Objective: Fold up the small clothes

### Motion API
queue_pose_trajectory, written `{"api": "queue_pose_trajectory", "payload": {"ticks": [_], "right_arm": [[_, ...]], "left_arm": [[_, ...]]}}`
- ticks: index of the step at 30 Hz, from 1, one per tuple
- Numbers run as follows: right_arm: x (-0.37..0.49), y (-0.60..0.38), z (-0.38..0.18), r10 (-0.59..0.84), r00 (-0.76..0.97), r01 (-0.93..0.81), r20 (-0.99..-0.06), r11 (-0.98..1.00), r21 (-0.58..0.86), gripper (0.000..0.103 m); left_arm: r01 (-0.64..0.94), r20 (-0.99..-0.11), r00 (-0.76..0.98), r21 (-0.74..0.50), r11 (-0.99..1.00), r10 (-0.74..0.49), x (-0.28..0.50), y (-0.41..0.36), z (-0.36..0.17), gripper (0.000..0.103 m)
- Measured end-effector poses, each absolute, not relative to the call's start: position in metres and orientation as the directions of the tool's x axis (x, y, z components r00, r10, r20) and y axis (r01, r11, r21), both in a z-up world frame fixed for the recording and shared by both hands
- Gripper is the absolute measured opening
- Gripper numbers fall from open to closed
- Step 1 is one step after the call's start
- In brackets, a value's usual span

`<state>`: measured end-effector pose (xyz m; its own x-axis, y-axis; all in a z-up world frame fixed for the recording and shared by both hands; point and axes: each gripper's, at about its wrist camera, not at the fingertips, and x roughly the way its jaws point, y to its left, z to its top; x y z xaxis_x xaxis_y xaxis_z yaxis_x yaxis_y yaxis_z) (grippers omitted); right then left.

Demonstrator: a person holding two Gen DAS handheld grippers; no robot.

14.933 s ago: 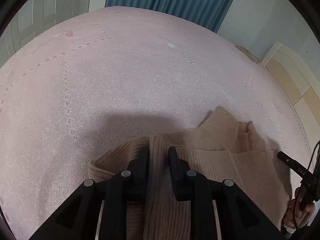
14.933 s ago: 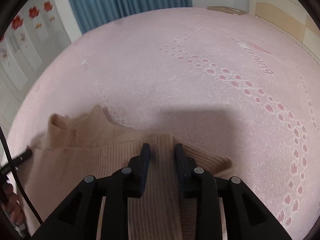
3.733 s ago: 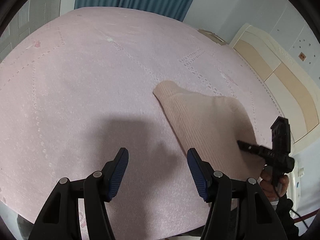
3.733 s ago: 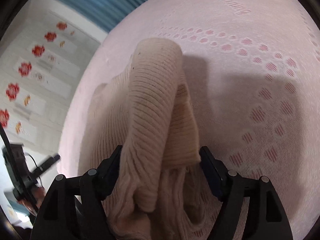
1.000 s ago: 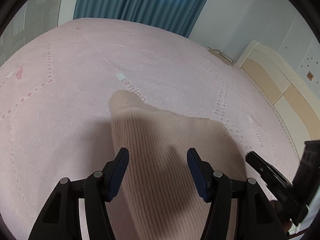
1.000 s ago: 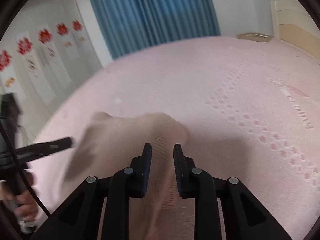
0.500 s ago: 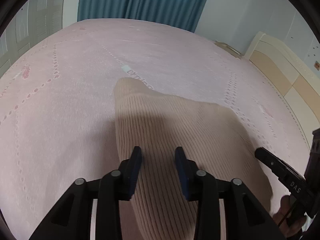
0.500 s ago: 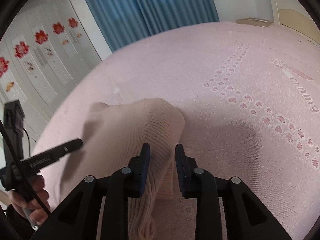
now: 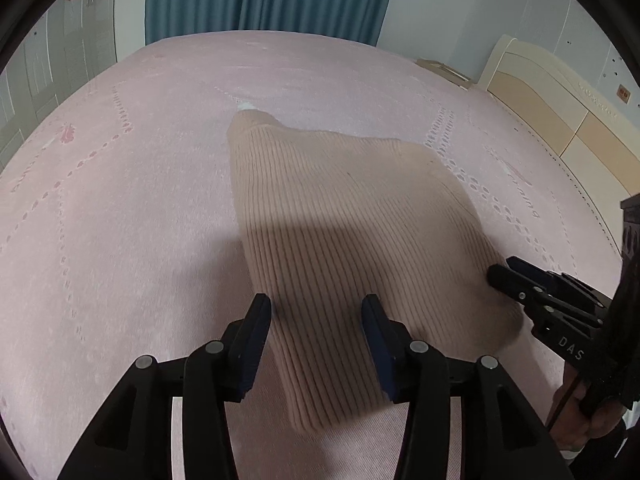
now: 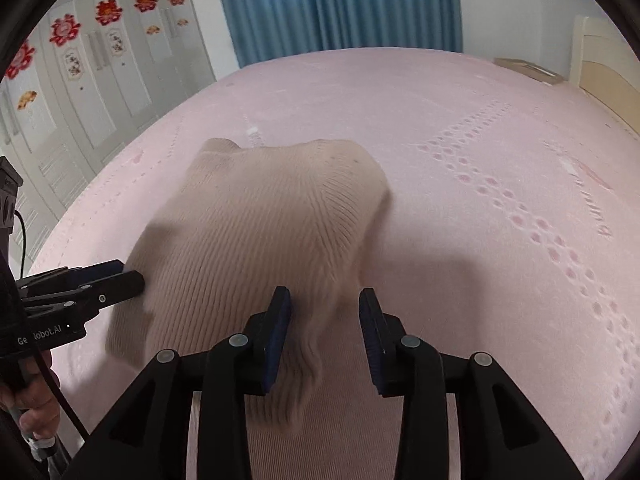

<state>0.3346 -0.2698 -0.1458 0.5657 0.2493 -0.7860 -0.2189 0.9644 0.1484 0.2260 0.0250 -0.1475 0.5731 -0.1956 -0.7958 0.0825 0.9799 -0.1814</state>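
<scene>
Folded beige sweater (image 9: 352, 240) on pink bedspread (image 9: 120, 200). Left gripper (image 9: 316, 320) and right gripper (image 10: 324, 316), at 6 o'clock, are opening; neither pinches the knit between their jaws.

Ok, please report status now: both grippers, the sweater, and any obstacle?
Left gripper and right gripper both opening, pads off the cloth. Beige ribbed knit sweater lies folded on the pink bedspread. Nothing in the way.
</scene>
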Motion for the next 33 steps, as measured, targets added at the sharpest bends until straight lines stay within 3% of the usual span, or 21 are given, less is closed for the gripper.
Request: {"api": "queue_pose_trajectory", "payload": {"ticks": [12,19,23,33], "right_arm": [[0.263,-0.280,-0.098,0.124,0.524,-0.092,-0.843,0.992,0.088,0.039],[0.221,-0.279,-0.042,0.068,0.594,-0.043,-0.802,0.998,0.053,0.059],[0.198,-0.280,-0.022,0.082,0.615,-0.042,-0.784,0.997,0.072,0.083],[0.148,-0.280,0.015,0.081,0.643,-0.046,-0.761,0.997,0.066,0.098]], "left_arm": [[0.022,-0.812,0.552,-0.209,0.978,-0.186,0.167,0.033,-0.115,0.047],[0.025,-0.802,0.574,-0.186,0.982,-0.166,0.122,0.037,-0.087,0.051],[0.027,-0.785,0.598,-0.180,0.983,-0.160,0.101,0.041,-0.069,0.069],[0.040,-0.749,0.652,-0.120,0.992,-0.117,0.056,0.028,-0.024,0.076]]}}
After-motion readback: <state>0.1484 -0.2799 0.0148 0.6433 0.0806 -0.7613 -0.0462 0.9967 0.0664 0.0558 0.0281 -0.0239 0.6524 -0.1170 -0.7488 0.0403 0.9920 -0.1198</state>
